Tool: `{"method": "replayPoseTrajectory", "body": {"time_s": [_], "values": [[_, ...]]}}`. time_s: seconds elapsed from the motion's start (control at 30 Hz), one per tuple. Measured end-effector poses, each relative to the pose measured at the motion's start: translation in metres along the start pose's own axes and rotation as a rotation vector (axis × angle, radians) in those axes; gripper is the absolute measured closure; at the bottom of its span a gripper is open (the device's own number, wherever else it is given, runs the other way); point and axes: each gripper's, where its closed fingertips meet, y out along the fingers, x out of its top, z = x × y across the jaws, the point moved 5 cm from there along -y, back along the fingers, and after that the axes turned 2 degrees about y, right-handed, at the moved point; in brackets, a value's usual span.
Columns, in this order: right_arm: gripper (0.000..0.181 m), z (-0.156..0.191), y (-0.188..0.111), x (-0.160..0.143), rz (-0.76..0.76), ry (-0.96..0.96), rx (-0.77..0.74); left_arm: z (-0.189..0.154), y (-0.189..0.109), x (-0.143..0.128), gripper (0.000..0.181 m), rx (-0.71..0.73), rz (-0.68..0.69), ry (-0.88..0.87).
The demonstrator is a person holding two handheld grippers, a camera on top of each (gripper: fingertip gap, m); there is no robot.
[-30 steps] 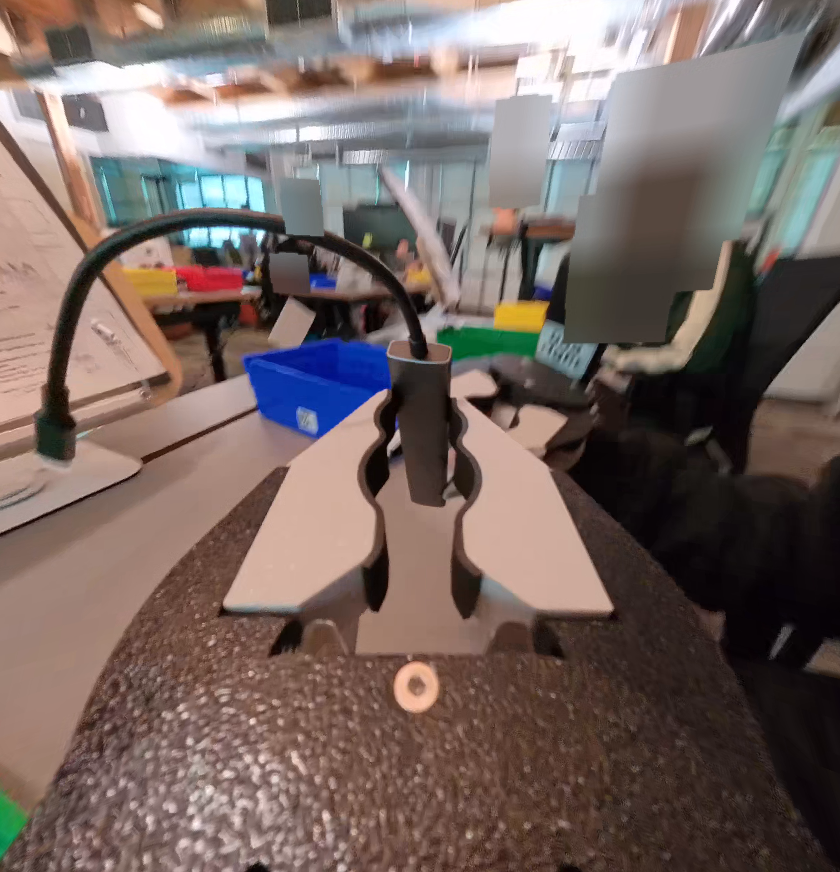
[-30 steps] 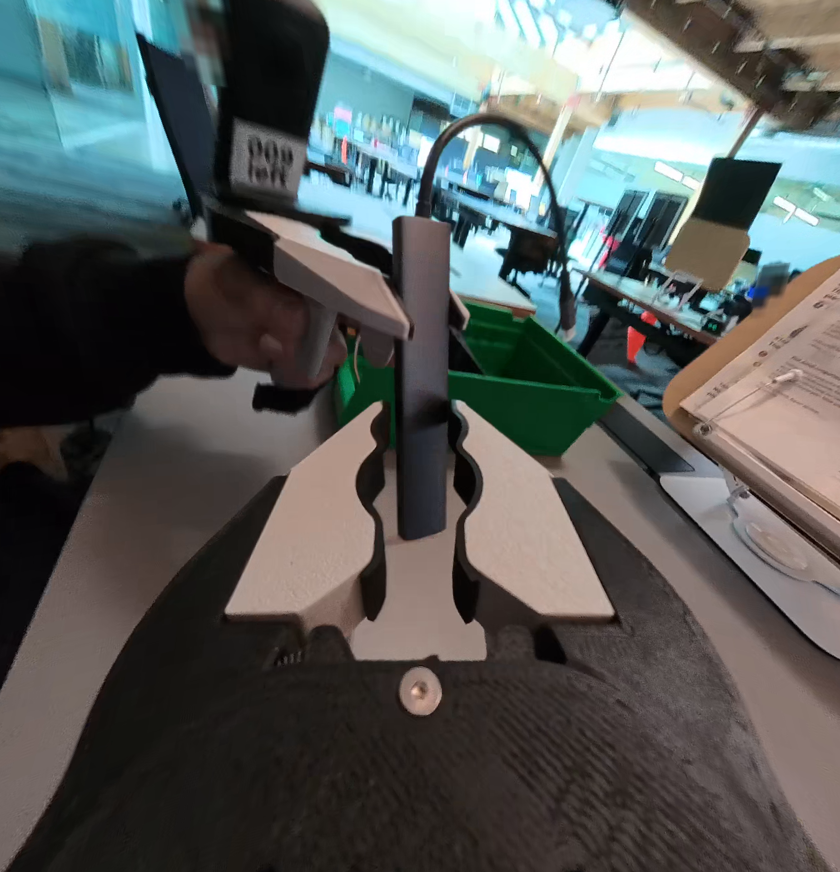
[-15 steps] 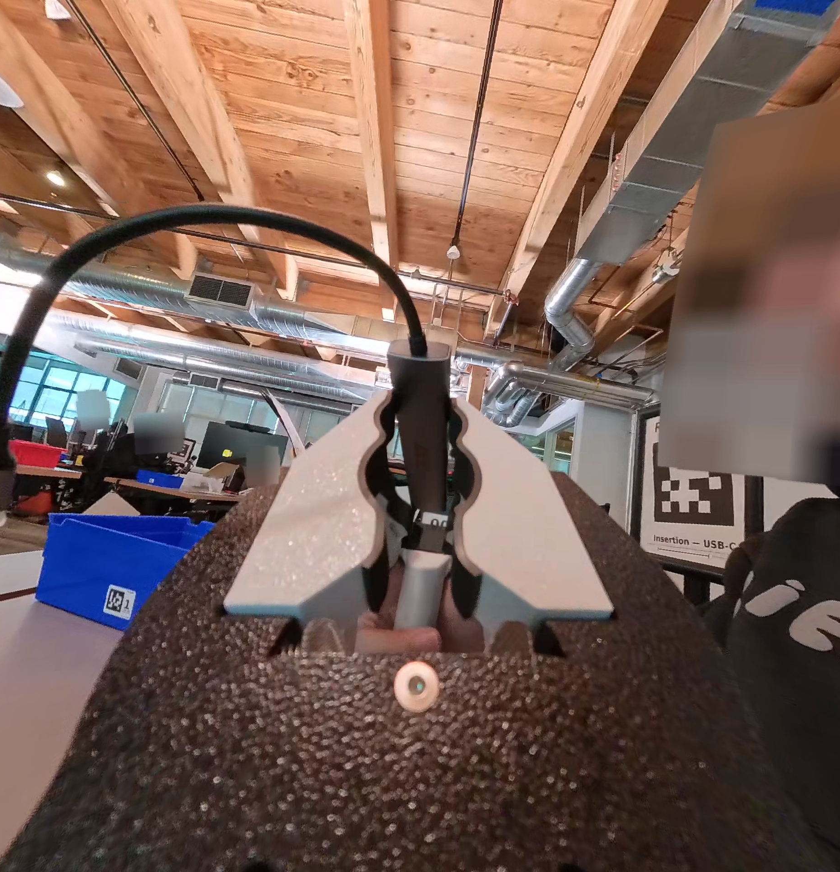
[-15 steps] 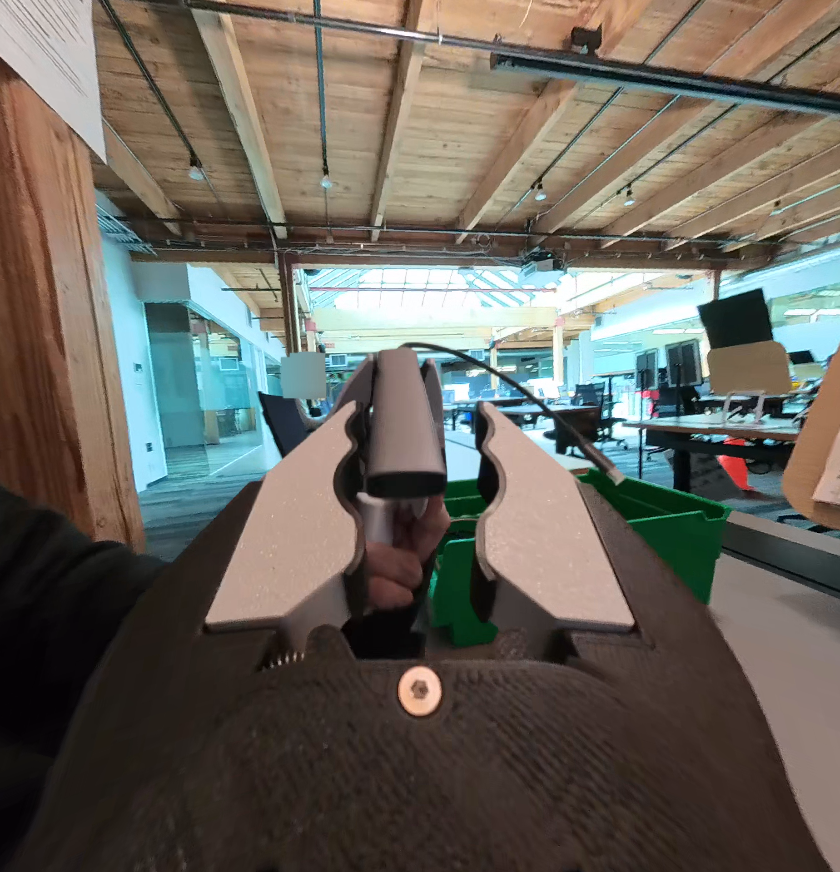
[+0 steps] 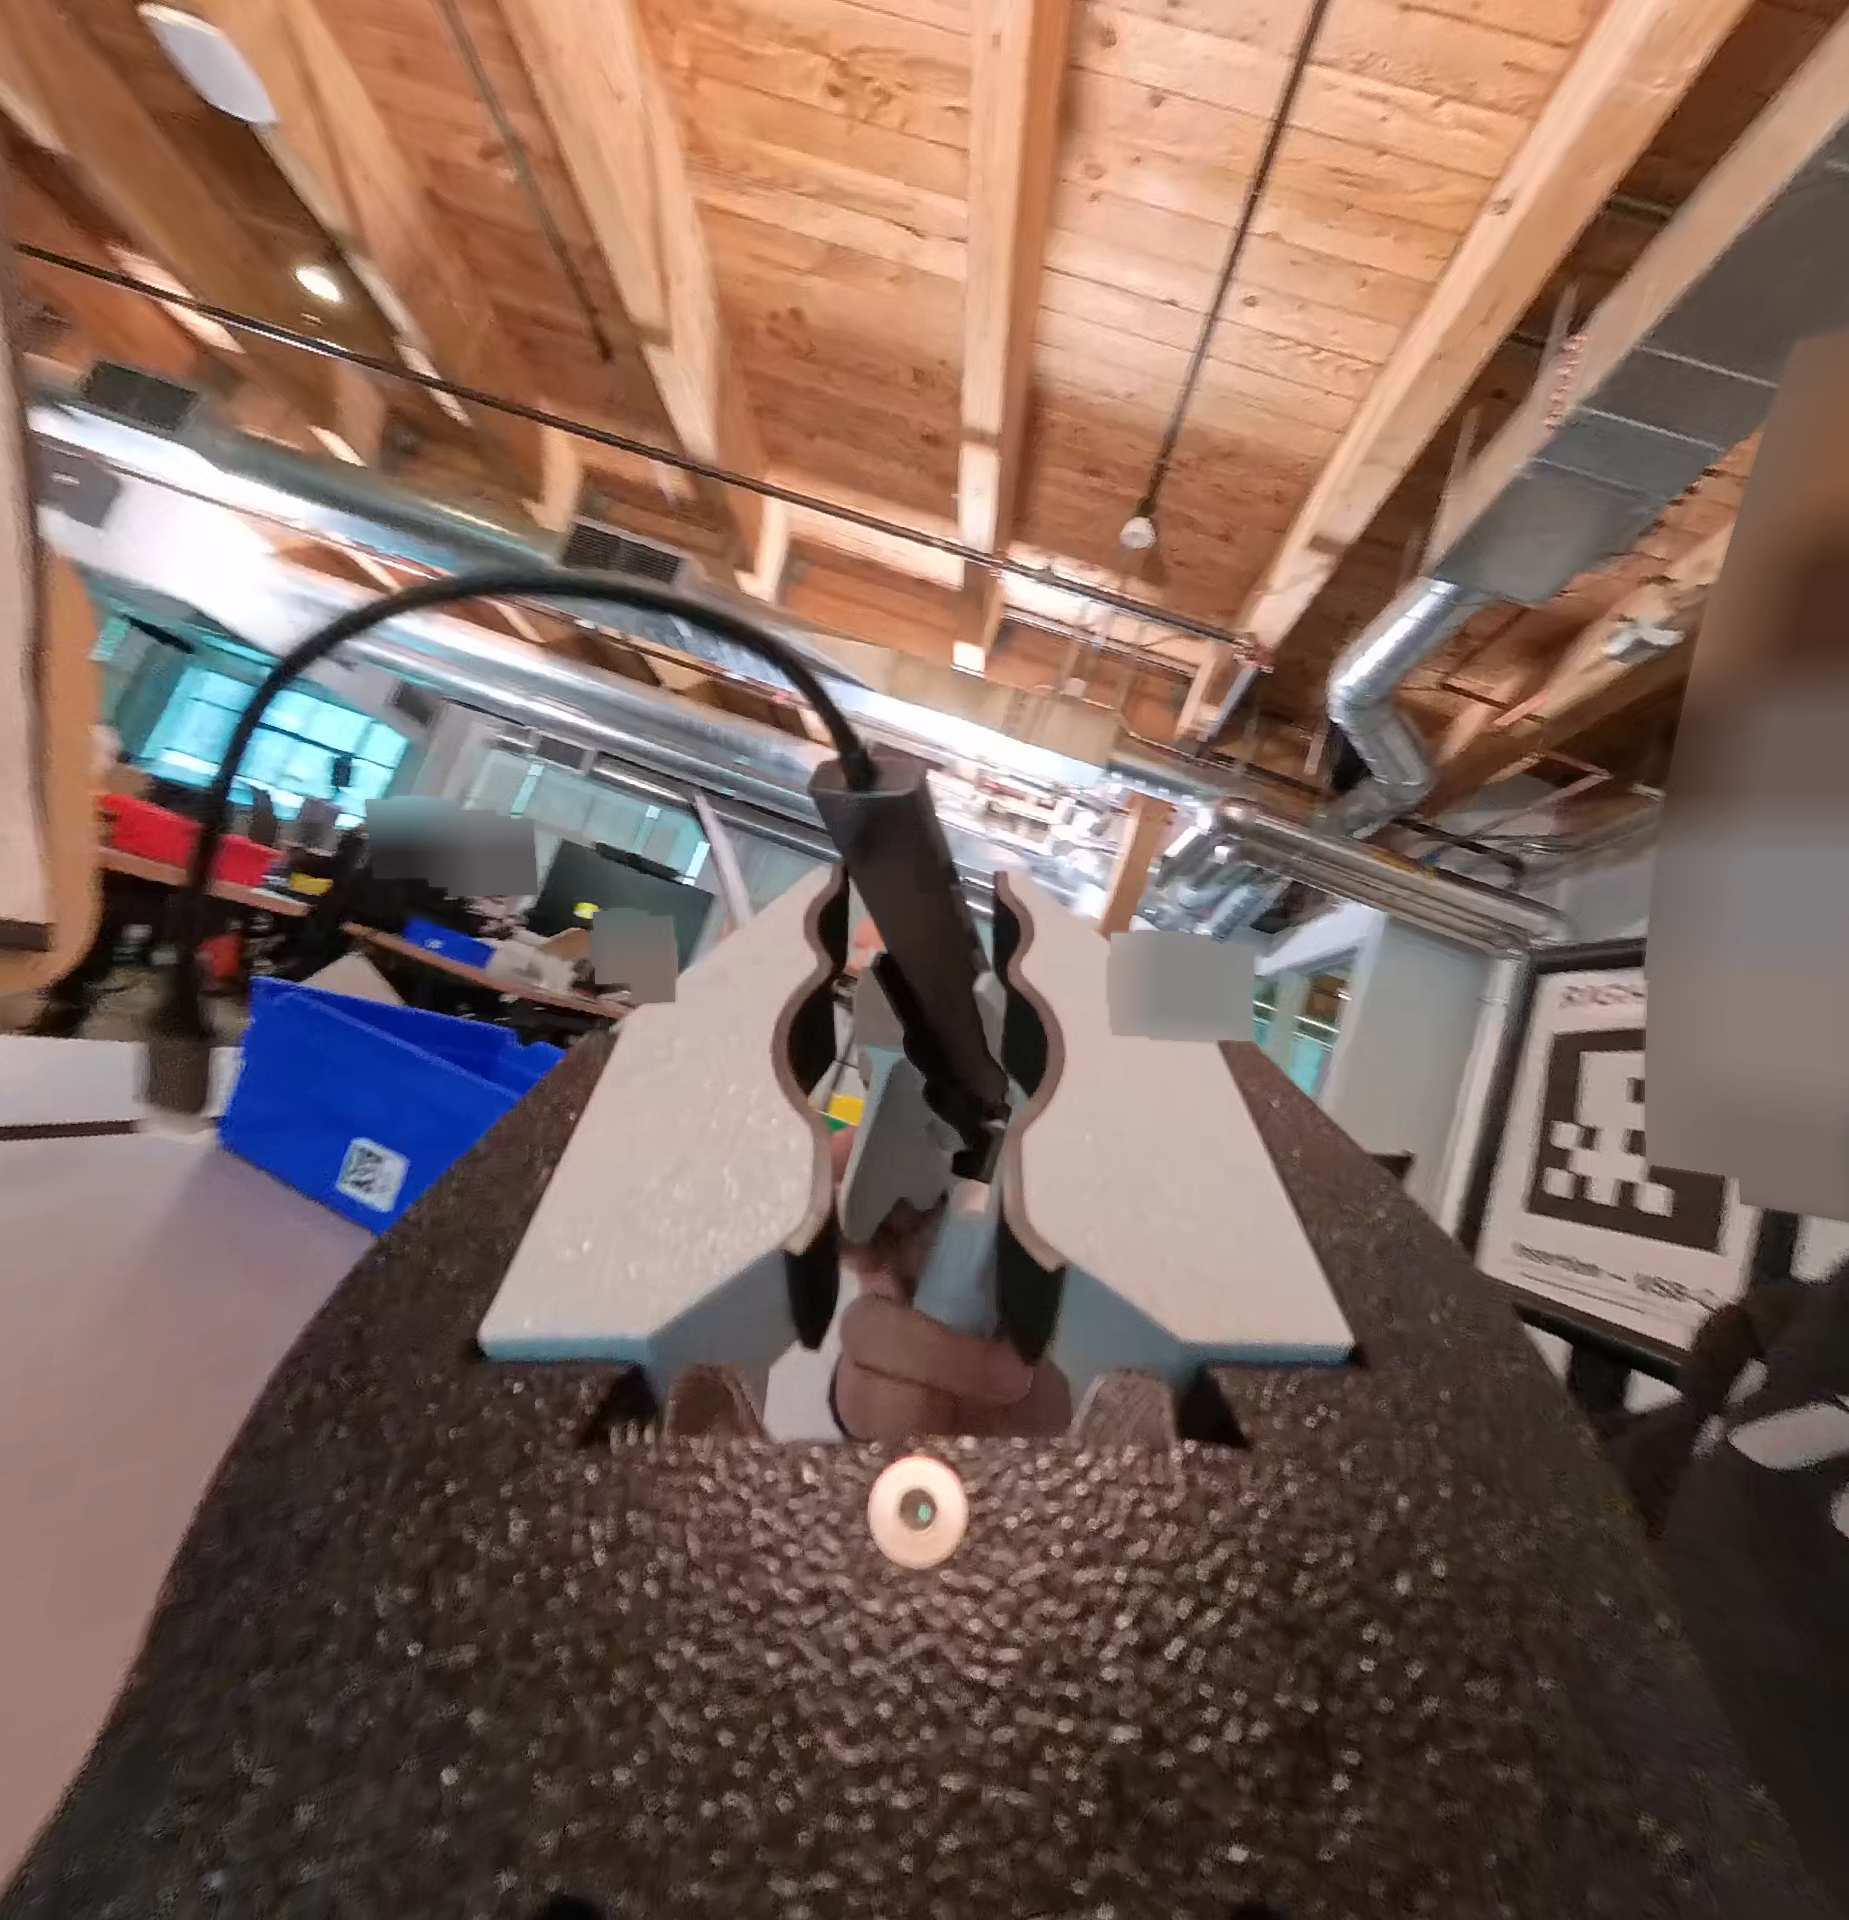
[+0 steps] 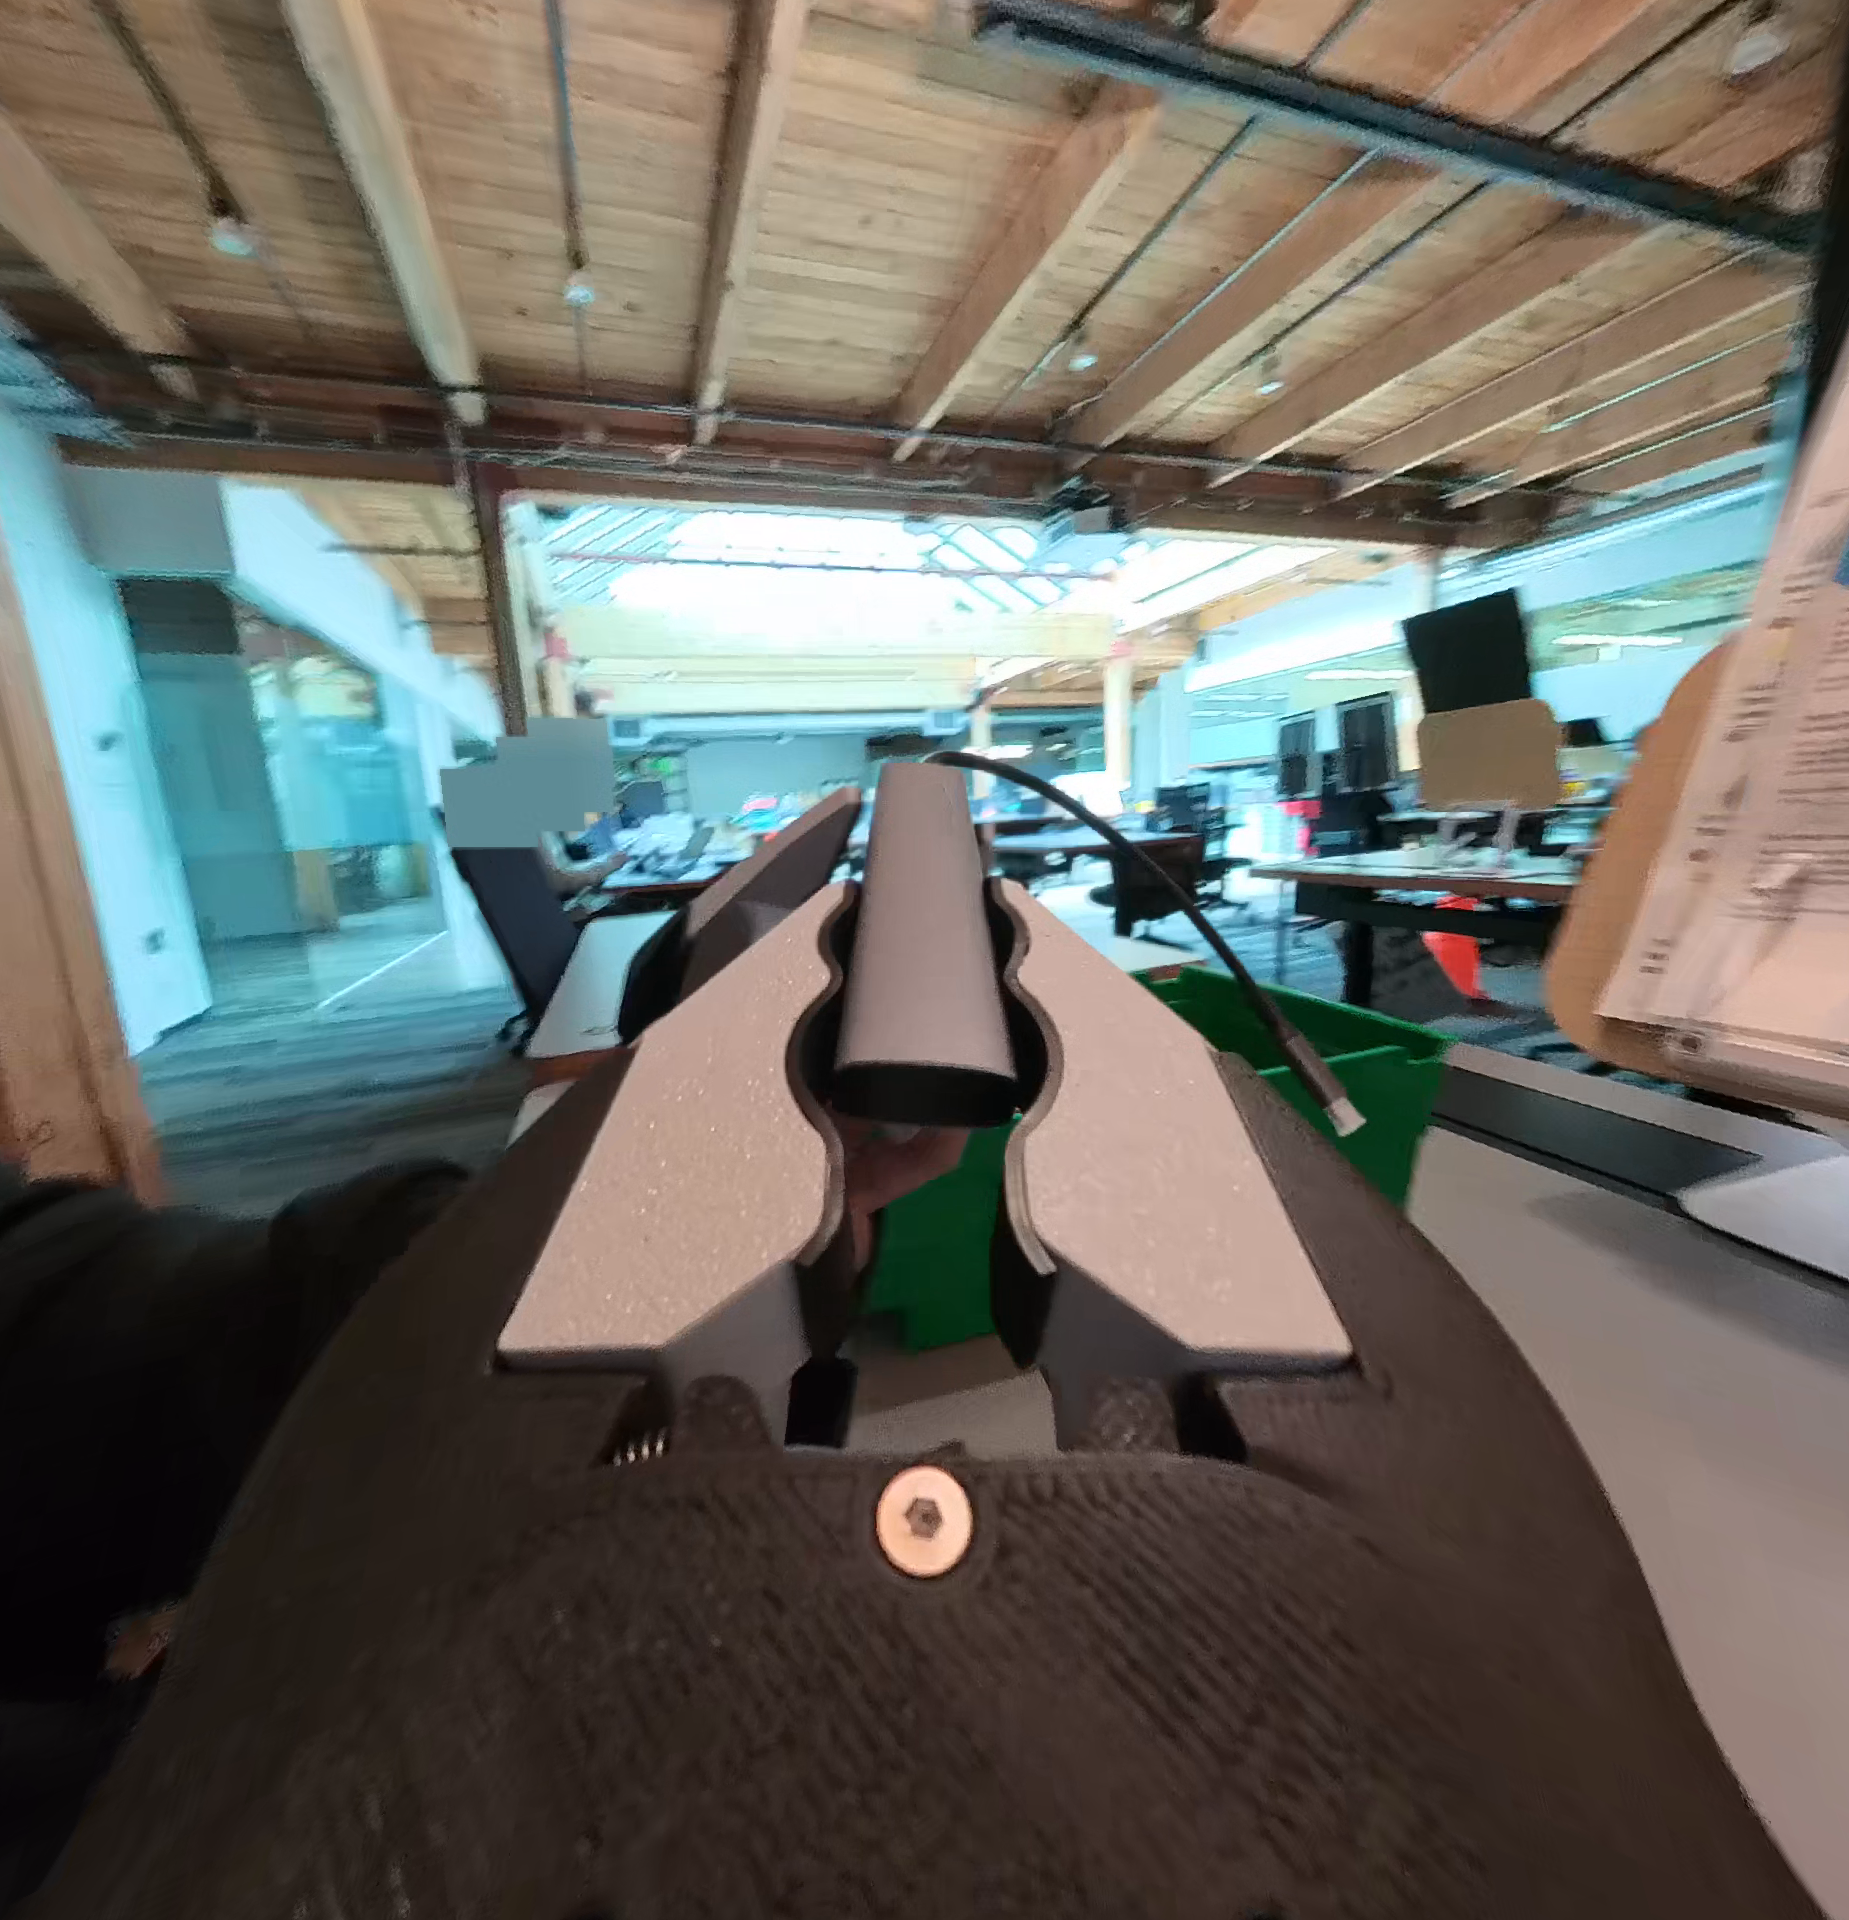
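A grey hub bar (image 6: 920, 935) with a thin black cable (image 6: 1159, 894) lies between the fingers of my right gripper (image 6: 922, 896), which is shut on it. The cable's plug (image 6: 1341, 1117) hangs free. In the left wrist view the same hub bar (image 5: 915, 935) tilts across the gap of my left gripper (image 5: 915, 883). The left jaws stand a little apart, with a gap beside the bar. The right gripper's grey fingers (image 5: 899, 1132) hold the bar's lower end. The cable (image 5: 432, 613) arcs up and left. Both grippers point up toward the wooden ceiling.
A blue bin (image 5: 380, 1091) stands on the grey table (image 5: 89, 1351) at the left. A green bin (image 6: 1315, 1060) sits behind my right gripper. A clipboard with papers (image 6: 1782, 831) stands at the right. A framed black-and-white marker sign (image 5: 1626, 1143) stands nearby. Only a small space, under 4 cm, lies between the two pairs of fingers.
Both grippers have tipped up from the table toward the ceiling. My right gripper opened, then closed on the hub bar. My left jaws have spread and the bar now tilts between them.
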Motion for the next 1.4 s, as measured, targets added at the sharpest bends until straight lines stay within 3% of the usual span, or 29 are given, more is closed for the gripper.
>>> {"method": "replayPoseTrajectory", "body": {"time_s": [0.07, 0.2, 0.33, 0.4, 0.53, 0.63, 0.73, 1.0, 1.07, 1.1, 1.23, 1.3, 1.4], "values": [[0.158, -0.016, -0.009, 0.005, -0.048, 0.013, -0.098, 0.004, -0.008, 0.006, 0.156, 0.074, 0.001, 0.034], [0.158, -0.053, -0.033, 0.000, -0.029, -0.067, -0.321, -0.001, -0.019, 0.017, 0.156, 0.219, 0.149, 0.226], [0.158, -0.071, -0.049, -0.011, -0.020, -0.156, -0.439, 0.006, -0.034, 0.047, 0.160, 0.510, 0.309, 0.437], [0.158, -0.073, -0.051, -0.013, -0.011, -0.195, -0.467, 0.016, -0.051, 0.065, 0.160, 0.699, 0.442, 0.526], [0.158, -0.077, -0.056, -0.017, 0.042, -0.372, -0.577, 0.040, -0.100, 0.095, 0.154, 1.006, 0.840, 0.691], [0.158, -0.079, -0.056, -0.020, 0.059, -0.387, -0.591, 0.053, -0.132, 0.098, 0.148, 1.083, 1.136, 0.635], [0.158, -0.082, -0.058, -0.024, 0.080, -0.387, -0.614, 0.067, -0.153, 0.097, 0.145, 1.158, 1.275, 0.550], [0.158, -0.083, -0.057, -0.029, 0.097, -0.374, -0.601, 0.119, -0.168, 0.070, 0.141, 1.192, 1.395, 0.319], [0.158, -0.082, -0.057, -0.031, 0.110, -0.387, -0.599, 0.123, -0.169, 0.064, 0.176, 1.162, 1.431, 0.290], [0.158, -0.082, -0.057, -0.031, 0.115, -0.393, -0.601, 0.123, -0.167, 0.064, 0.177, 1.154, 1.416, 0.293], [0.158, -0.085, -0.061, -0.029, 0.102, -0.380, -0.618, 0.106, -0.143, 0.098, 0.180, 1.204, 1.291, 0.520], [0.158, -0.088, -0.063, -0.029, 0.099, -0.362, -0.629, 0.086, -0.117, 0.128, 0.180, 1.214, 1.136, 0.676], [0.158, -0.090, -0.065, -0.028, 0.089, -0.349, -0.641, 0.044, -0.063, 0.163, 0.180, 1.081, 0.881, 0.834]]}}
